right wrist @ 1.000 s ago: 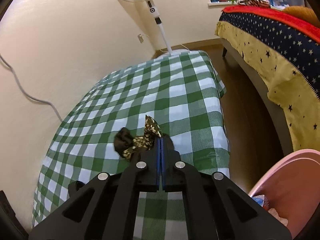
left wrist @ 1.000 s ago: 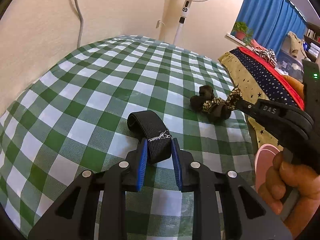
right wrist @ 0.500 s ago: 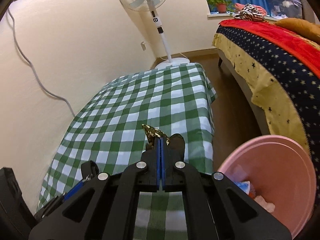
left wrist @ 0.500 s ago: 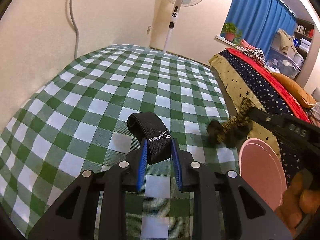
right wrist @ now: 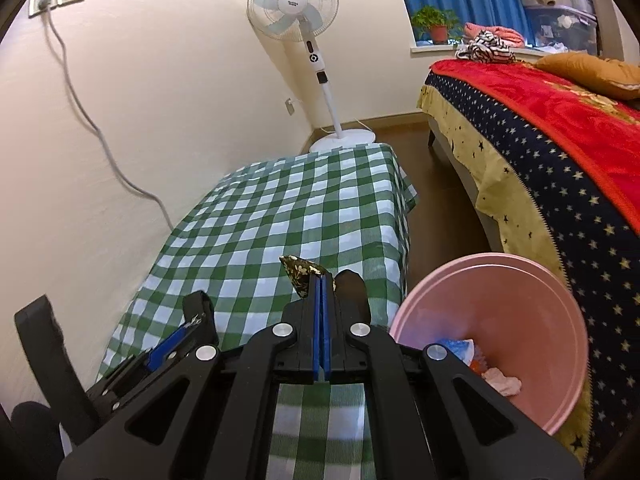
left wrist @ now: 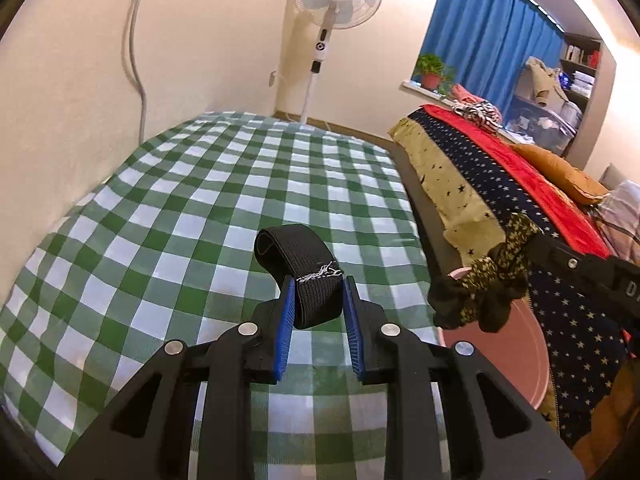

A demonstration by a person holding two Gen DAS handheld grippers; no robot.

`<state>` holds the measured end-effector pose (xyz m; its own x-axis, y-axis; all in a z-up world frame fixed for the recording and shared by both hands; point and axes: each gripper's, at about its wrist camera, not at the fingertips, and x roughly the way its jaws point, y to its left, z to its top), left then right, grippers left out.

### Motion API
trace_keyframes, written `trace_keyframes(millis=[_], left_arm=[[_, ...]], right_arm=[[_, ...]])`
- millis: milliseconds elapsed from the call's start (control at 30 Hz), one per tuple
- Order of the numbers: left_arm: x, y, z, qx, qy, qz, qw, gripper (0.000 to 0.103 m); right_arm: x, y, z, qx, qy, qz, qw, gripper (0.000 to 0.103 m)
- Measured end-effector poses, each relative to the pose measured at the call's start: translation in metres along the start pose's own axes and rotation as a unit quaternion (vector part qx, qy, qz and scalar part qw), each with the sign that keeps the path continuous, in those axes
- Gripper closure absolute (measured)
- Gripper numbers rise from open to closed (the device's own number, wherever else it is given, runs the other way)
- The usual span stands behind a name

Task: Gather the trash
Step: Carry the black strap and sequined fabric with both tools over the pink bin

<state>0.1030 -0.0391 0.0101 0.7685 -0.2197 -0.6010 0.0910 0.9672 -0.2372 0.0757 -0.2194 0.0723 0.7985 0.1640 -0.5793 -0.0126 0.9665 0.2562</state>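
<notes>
So, two grippers, each with one piece of trash. The left gripper has its blue pads clamped on a black elastic band, a loop with white stitching that sticks up above the checked cloth. The right gripper is pinched tight on a dark scrunchie with a gold-speckled pattern, dangling over the rim of one pink bin just past the table's edge. Some scraps sit in the bin, can't tell what they are. One table under a green and white checked tablecloth, otherwise bare. Further back there's one white standing fan, one bed with a starry blanket, blue curtains and one potted plant on the sill
</notes>
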Motion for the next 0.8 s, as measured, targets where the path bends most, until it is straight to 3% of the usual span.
trace_keyframes(millis=[267, 800], left_arm=[[-0.020, -0.004, -0.006, 0.013, -0.009, -0.012, 0.9998, 0.079], [-0.036, -0.016, -0.017, 0.046, -0.015, -0.021, 0.9986, 0.079]], right_arm=[[-0.045, -0.012, -0.015, 0.018, -0.028, -0.008, 0.999, 0.102], [-0.054, -0.021, -0.035, 0.020, -0.038, -0.031, 0.999, 0.102]])
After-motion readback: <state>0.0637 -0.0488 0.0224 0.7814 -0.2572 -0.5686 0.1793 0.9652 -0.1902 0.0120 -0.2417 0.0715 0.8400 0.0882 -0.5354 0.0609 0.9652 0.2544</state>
